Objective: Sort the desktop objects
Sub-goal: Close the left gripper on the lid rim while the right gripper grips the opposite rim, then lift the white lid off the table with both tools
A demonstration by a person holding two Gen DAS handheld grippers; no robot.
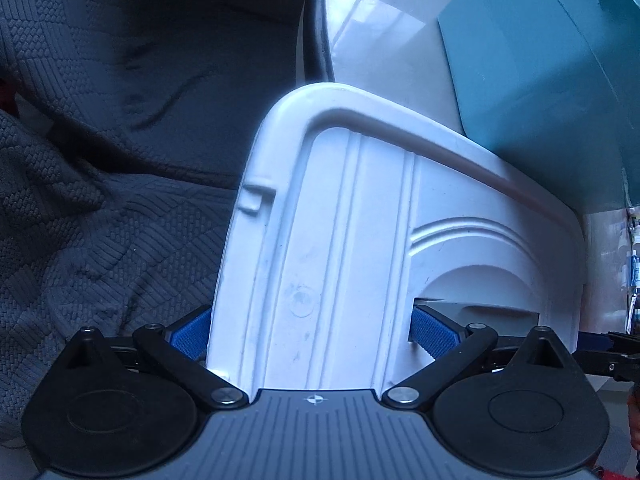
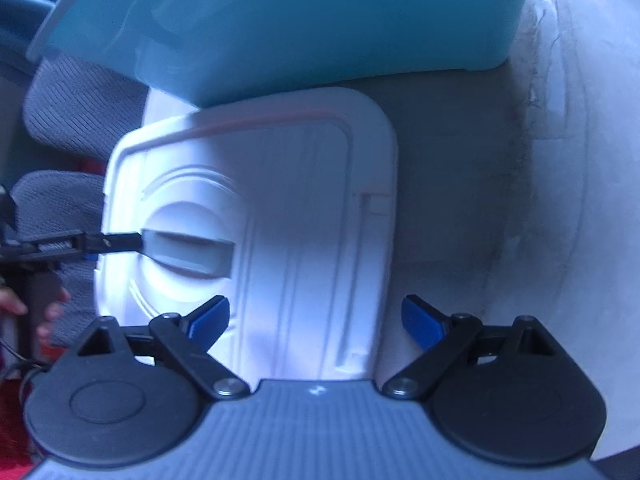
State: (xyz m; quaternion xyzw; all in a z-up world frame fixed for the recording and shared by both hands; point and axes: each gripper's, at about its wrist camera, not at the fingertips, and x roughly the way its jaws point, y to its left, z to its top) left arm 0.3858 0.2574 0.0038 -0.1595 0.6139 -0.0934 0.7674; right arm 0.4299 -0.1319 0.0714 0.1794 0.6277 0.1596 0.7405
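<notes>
A white plastic box lid (image 1: 344,240) with a recessed handle fills the left wrist view. My left gripper (image 1: 314,332) is shut on the lid: one blue pad is at its outer edge, the other sits in the handle recess. In the right wrist view the same lid (image 2: 288,208) lies in front of my right gripper (image 2: 316,320), whose blue pads (image 2: 420,324) stand wide apart, one over the lid and one past its right edge, touching nothing that I can see. The left gripper's finger (image 2: 116,240) reaches into the handle slot from the left.
A teal plastic storage box (image 1: 540,92) stands right behind the lid, also in the right wrist view (image 2: 280,20). A dark grey textured blanket (image 1: 100,160) lies to the left. The pale glossy tabletop (image 2: 500,200) extends to the right.
</notes>
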